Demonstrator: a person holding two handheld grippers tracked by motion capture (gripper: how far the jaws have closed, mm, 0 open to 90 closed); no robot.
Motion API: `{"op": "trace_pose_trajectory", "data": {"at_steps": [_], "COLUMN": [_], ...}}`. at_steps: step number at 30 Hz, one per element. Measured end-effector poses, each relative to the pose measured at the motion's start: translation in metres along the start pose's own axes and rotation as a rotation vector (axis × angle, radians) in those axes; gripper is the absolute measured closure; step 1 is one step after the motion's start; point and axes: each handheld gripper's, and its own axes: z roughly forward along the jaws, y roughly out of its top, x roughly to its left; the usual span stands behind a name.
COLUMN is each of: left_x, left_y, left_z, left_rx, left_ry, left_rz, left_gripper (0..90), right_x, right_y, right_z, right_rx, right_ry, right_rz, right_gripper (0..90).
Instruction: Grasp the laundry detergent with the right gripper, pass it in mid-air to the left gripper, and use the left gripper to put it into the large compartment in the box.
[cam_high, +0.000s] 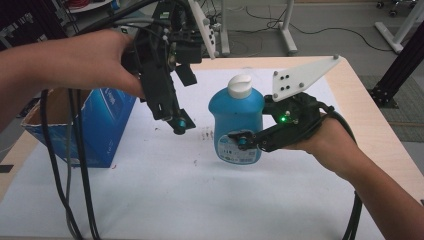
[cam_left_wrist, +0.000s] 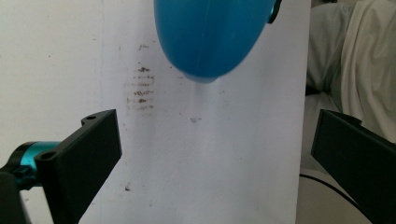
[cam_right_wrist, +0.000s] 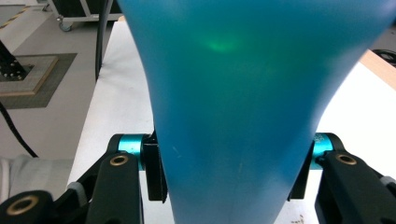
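A blue plastic bottle with a white cap hangs upright above the white paper, and my right gripper is shut on its lower body from the right. In the right gripper view the bottle sits between the two black jaws, and the right gripper presses on both its sides. My left gripper is held high to the left of the bottle, open, with nothing between its jaws. In the left gripper view the left gripper looks down at the paper, with the bottle's rounded bottom farther off.
An open blue cardboard box stands at the table's left edge. White paper with small dark stains covers the wooden table. Black cables hang from the left gripper over the front left.
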Motion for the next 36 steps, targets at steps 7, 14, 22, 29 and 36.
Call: {"op": "trace_pose_trajectory", "data": {"at_steps": [7, 14, 22, 29, 36], "left_x": [0.000, 0.001, 0.001, 0.001, 0.002], "left_y": [0.012, 0.022, 0.031, 0.036, 0.038], "left_z": [0.003, 0.006, 0.010, 0.013, 0.016], "left_rx": [0.003, 0.002, 0.009, 0.023, 0.025], "left_ry": [-0.009, -0.012, -0.020, -0.024, -0.030], "left_rz": [0.016, 0.031, 0.043, 0.052, 0.063], "left_gripper": [1.7, 1.7, 1.7, 1.7, 2.9], "right_x": [0.002, 0.003, 0.003, 0.004, 0.004], "right_y": [0.006, 0.012, 0.014, 0.019, 0.022], "right_z": [0.007, 0.013, 0.019, 0.024, 0.026], "right_rx": [0.017, 0.020, 0.029, 0.031, 0.033], "right_ry": [0.023, 0.038, 0.054, 0.067, 0.079], "right_rz": [-0.019, -0.030, -0.031, -0.039, -0.034], "right_gripper": [46.6, 46.7, 46.6, 46.6, 46.6]}}
